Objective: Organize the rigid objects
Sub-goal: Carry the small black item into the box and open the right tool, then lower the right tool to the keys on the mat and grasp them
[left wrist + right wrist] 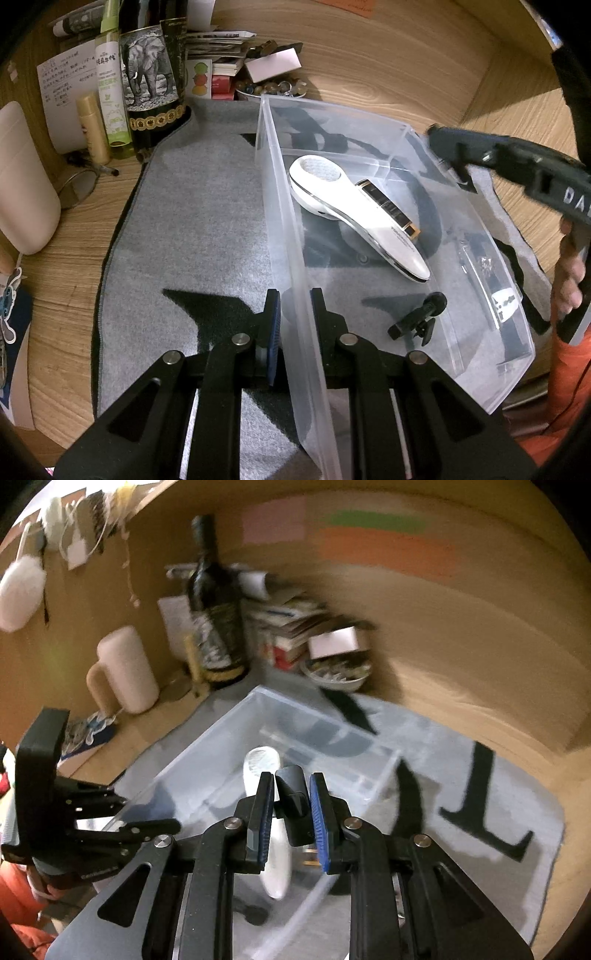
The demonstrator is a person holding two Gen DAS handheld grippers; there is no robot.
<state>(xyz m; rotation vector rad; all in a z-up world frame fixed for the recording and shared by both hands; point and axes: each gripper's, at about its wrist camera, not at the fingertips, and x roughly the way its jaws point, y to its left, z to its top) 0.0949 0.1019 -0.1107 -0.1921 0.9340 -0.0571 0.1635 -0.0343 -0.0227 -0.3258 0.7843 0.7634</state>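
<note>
Clamped on the near wall of the clear bin (295, 258), the left gripper (294, 317) steadies it; thin plastic, likely flexes. Hovering over the bin, the right gripper (291, 808) pinches a small black piece (291, 794), probably light and stiff.

one clear plastic storage bin (369, 122) is sitting on one grey felt mat (192, 236). four things are lying inside the bin: one white handheld device with a perforated round head (354, 218), one black-and-gold rectangular bar (388, 203), one small black clip-on microphone (421, 314) and one silver nail clipper (491, 291). two black two-finger grippers are showing, the left gripper (294, 314) and the right gripper (291, 812), which is holding one small black object (291, 794). one dark elephant-label bottle (151, 77), one green spray bottle (110, 85) and one gold tube (92, 125) are standing behind the mat.
</note>
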